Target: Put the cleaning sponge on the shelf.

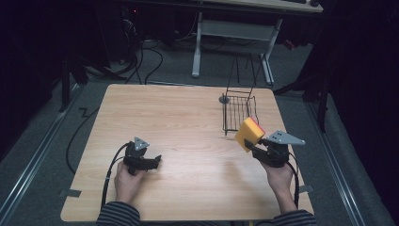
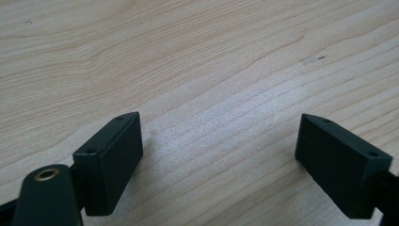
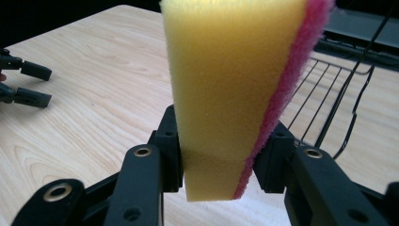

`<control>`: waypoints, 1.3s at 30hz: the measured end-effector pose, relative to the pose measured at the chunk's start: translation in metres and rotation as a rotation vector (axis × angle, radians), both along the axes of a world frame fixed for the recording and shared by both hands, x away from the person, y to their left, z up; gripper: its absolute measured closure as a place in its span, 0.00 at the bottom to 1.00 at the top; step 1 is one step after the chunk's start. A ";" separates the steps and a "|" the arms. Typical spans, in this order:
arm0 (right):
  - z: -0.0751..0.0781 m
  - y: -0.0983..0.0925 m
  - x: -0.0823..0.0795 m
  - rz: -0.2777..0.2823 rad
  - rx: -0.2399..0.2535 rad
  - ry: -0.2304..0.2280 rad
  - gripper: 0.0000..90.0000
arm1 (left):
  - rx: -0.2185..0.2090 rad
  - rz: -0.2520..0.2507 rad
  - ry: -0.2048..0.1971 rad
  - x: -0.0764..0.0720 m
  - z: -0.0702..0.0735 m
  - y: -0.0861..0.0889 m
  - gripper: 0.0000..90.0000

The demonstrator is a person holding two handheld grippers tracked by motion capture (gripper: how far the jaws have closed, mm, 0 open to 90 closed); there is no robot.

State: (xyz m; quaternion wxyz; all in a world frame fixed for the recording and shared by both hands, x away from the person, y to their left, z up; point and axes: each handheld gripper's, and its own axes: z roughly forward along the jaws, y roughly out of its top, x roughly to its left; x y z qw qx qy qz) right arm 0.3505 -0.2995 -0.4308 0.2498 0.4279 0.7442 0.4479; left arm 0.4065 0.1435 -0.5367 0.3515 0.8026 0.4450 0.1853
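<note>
Sponge hides right gripper's fingers — top cropped.

We hold the left tongs low over the bench, jaws spread wide apart with nothing between them, our left hand wrapped around the grip and a striped sleeve at the wrist. Our right tongs are raised and tilted forward, jaws clamped on the lower end of a yellow-and-pink sponge. Our right hand seems to grip from below, though the dim light blurs the fingers.
</note>
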 end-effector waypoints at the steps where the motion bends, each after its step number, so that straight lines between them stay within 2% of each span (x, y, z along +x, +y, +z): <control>1: 0.003 0.002 0.004 0.004 -0.005 -0.005 0.68 | 0.000 0.000 0.000 0.000 0.000 0.000 0.18; 10: 0.010 0.004 0.025 -0.011 -0.012 0.001 0.68 | 0.000 0.000 0.000 0.000 0.000 0.000 0.18; 15: 0.010 0.004 0.037 -0.025 0.006 0.008 0.68 | 0.000 0.000 0.000 0.000 0.000 0.000 0.18; 17: 0.008 0.005 0.042 -0.031 0.013 0.039 0.68 | 0.000 0.000 0.000 0.000 0.000 0.000 0.18; 19: 0.011 0.008 0.047 -0.044 -0.016 0.052 0.68 | 0.000 0.000 -0.001 0.000 0.000 0.000 0.18; 22: 0.014 0.009 0.050 -0.051 -0.014 0.052 0.68 | 0.000 0.000 -0.001 0.000 0.000 0.000 0.18; 24: 0.019 0.011 0.054 -0.061 -0.037 0.043 0.68 | 0.000 0.000 -0.001 0.000 0.000 0.000 0.18; 25: 0.019 0.013 0.058 -0.067 -0.021 0.036 0.68 | 0.000 0.000 -0.001 0.000 0.000 0.000 0.18; 27: 0.016 0.015 0.062 -0.064 -0.020 0.046 0.68 | 0.000 0.000 -0.001 0.000 0.000 0.000 0.18; 29: 0.009 0.020 0.069 -0.077 -0.080 0.040 0.68 | 0.000 0.000 -0.001 0.000 0.000 0.000 0.18; 31: 0.002 0.021 0.078 -0.086 -0.058 0.041 0.68 | 0.000 0.000 -0.001 0.000 0.000 0.000 0.18; 33: -0.002 0.022 0.085 -0.098 -0.056 0.044 0.68 | 0.000 0.000 -0.001 0.000 0.000 0.000 0.18; 38: -0.006 0.024 0.097 -0.113 -0.061 0.029 0.68 | 0.001 0.000 -0.001 0.000 0.000 0.000 0.18; 39: -0.007 0.024 0.101 -0.128 -0.045 0.021 0.68 | 0.001 -0.001 -0.001 0.000 0.000 0.000 0.18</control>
